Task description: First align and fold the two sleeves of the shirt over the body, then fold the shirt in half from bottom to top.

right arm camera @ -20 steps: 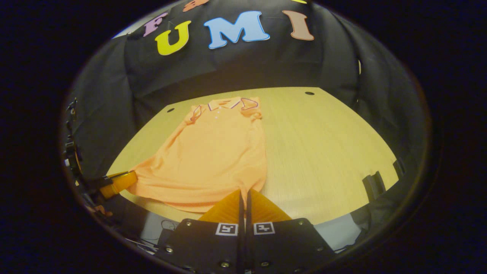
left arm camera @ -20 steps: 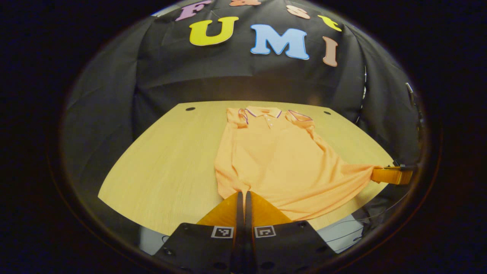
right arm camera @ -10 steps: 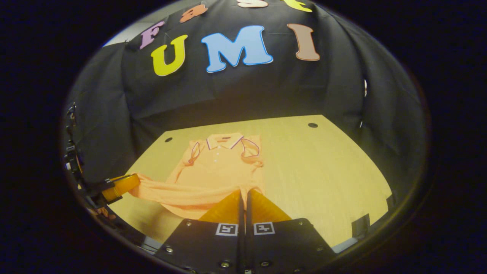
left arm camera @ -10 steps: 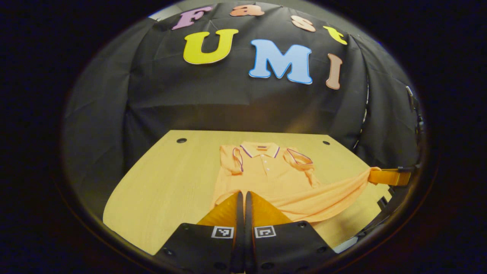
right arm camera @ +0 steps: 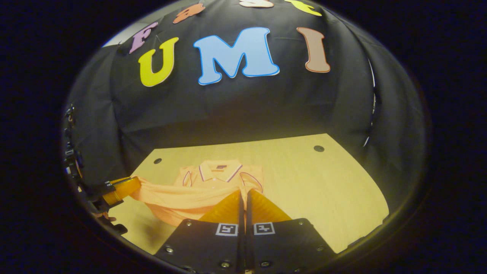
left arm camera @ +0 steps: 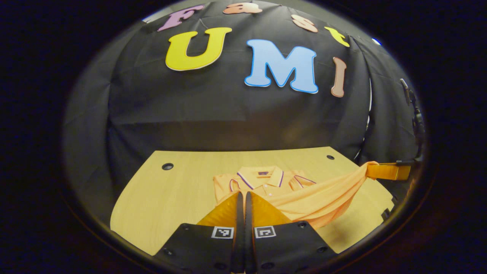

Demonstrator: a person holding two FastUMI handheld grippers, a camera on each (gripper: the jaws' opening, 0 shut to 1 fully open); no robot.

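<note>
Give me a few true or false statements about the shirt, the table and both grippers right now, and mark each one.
1. The orange shirt has its hem lifted off the wooden table. True.
2. The left gripper has its jaws wide open. False: they are shut on the shirt's hem.
3. The collar end lies on the table at the far side. True.
4. The right gripper hovers free of the cloth. False: it grips the hem too.
5. The shirt is blue. False: orange.

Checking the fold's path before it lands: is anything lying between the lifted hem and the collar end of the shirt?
Nothing visible. Both tongs, left and right, hold the hem above the shirt; only bare table surrounds the collar.
</note>
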